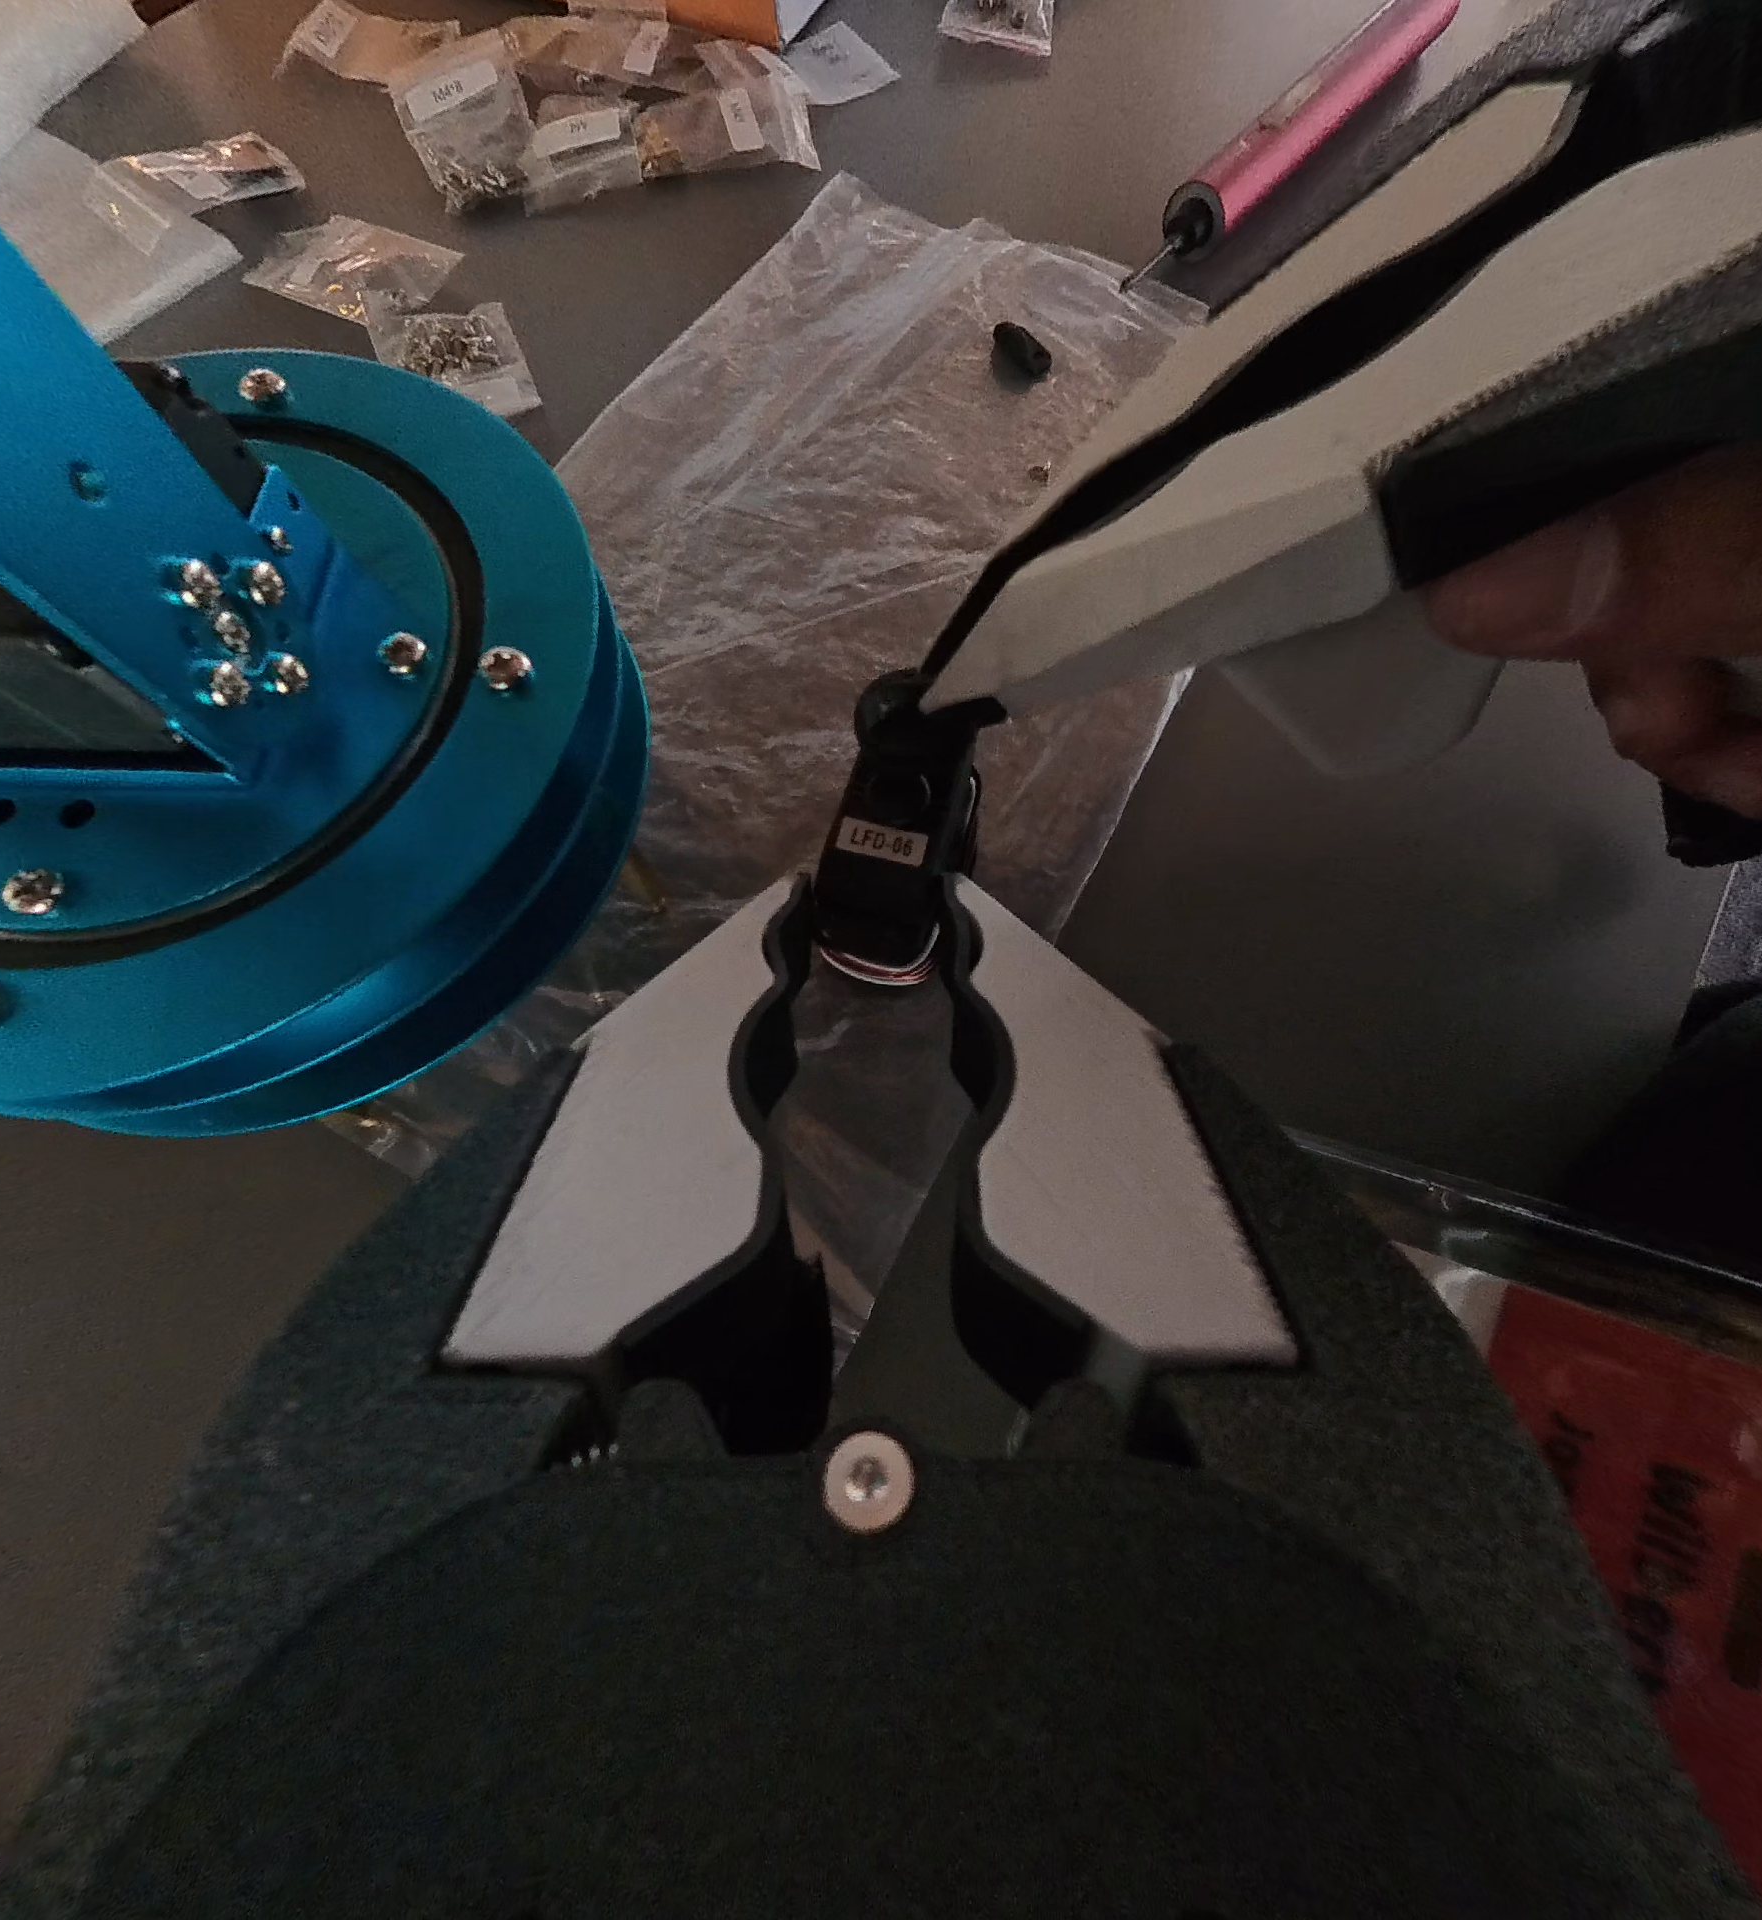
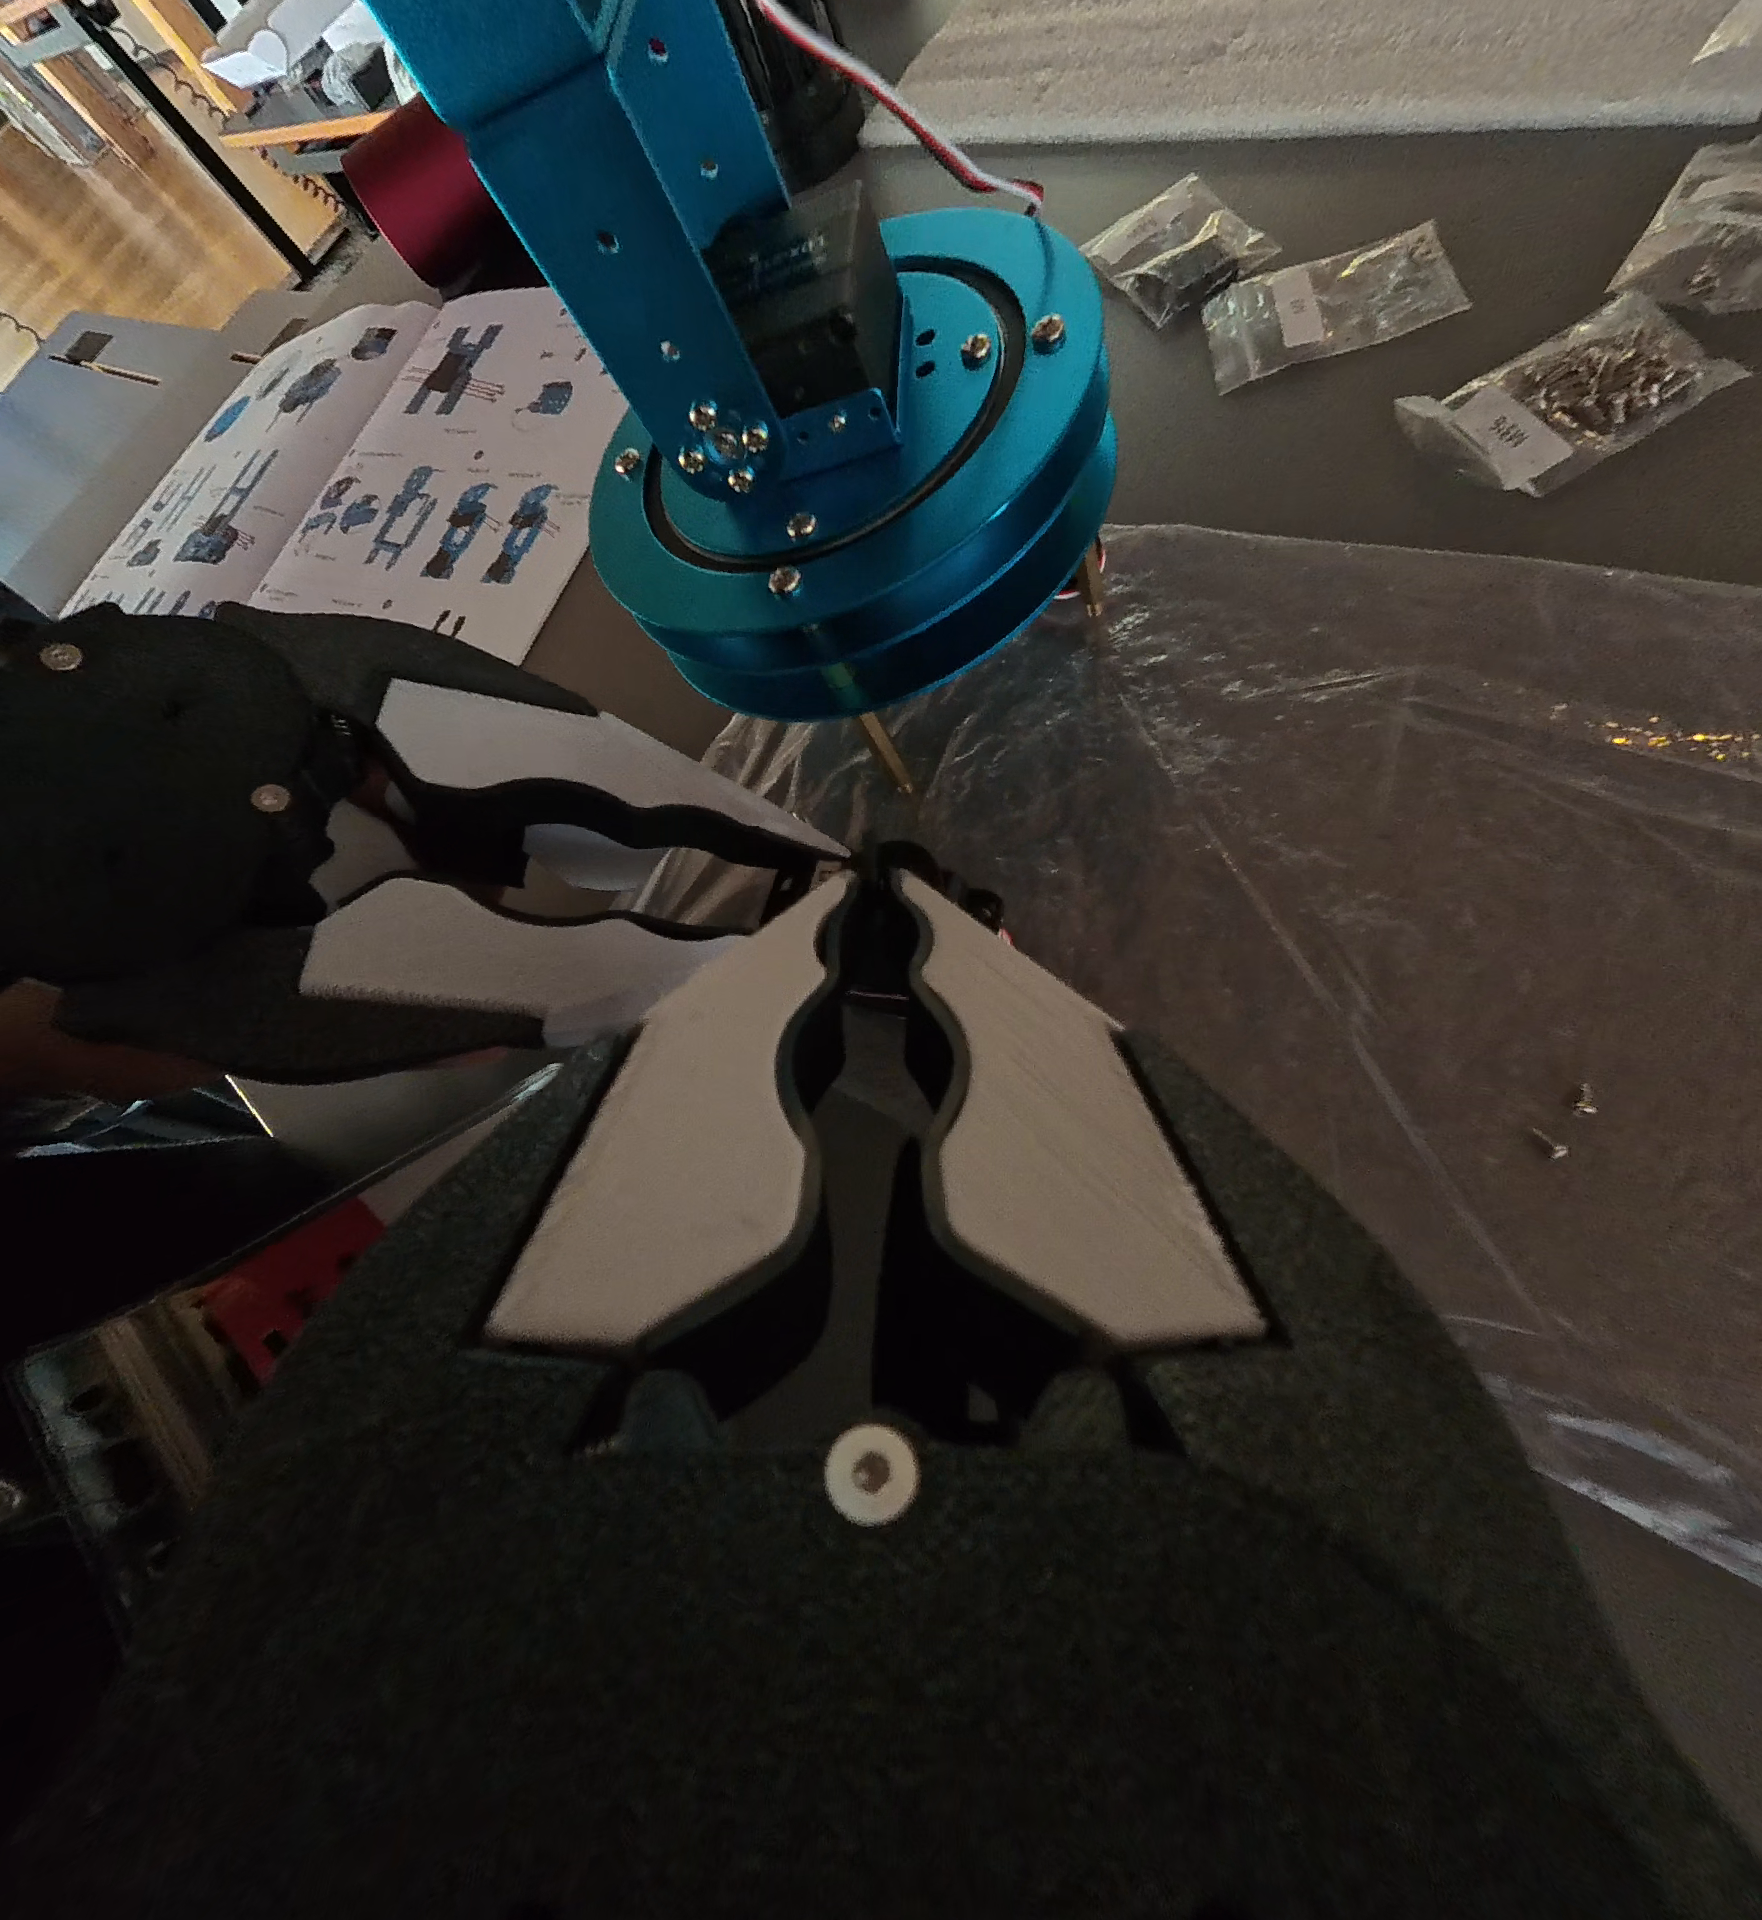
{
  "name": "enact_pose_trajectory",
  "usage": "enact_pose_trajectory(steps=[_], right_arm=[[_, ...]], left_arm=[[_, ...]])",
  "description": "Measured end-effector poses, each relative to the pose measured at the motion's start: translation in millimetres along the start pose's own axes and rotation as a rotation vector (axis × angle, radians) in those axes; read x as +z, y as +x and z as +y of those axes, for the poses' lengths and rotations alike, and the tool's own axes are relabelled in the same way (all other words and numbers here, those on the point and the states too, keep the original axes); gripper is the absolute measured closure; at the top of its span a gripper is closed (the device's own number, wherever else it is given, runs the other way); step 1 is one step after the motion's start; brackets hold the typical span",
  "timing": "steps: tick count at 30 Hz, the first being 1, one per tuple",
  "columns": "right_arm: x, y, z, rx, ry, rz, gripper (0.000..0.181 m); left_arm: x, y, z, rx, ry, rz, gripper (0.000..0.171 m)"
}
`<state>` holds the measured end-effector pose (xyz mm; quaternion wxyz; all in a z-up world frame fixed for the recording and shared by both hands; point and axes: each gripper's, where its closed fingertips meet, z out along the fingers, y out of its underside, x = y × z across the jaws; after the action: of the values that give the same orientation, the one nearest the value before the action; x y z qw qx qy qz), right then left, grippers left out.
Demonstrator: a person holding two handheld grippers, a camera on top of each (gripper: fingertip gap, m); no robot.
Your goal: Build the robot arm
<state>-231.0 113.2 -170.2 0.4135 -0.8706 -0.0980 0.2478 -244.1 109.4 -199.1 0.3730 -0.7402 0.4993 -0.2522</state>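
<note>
Servo point(image 1: 882, 831) between both grippers, over plastic sheet point(image 1: 856, 436), round base point(image 1: 357, 790) to its left

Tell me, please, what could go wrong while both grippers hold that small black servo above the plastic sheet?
The left gripper pinches only the end of the black servo, so it might twist loose. The right gripper grips a tiny black part on top, which might drop. The blue round base stands close and could be knocked.

Glossy blue anodised metal base point(image 1: 337, 790), crinkled clear plastic sheet point(image 1: 856, 436), matt grey table point(image 1: 1376, 987).
</note>
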Motion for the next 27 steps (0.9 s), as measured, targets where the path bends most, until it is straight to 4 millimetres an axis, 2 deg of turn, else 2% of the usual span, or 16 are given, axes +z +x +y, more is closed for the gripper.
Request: enact_pose_trajectory(steps=[6,14,27], right_arm=[[-1,0,-1,0.007,0.003,-0.006,0.174],[-9,-3,2,-0.033,0.005,-0.009,0.173],[-5,-7,2,-0.043,0.009,-0.08,0.173]], left_arm=[[-1,0,-2,0.006,0.01,-0.005,0.145],[-12,-1,-24,0.013,0.095,-0.017,0.146],[-7,-11,-24,0.025,0.061,-0.047,0.151]])
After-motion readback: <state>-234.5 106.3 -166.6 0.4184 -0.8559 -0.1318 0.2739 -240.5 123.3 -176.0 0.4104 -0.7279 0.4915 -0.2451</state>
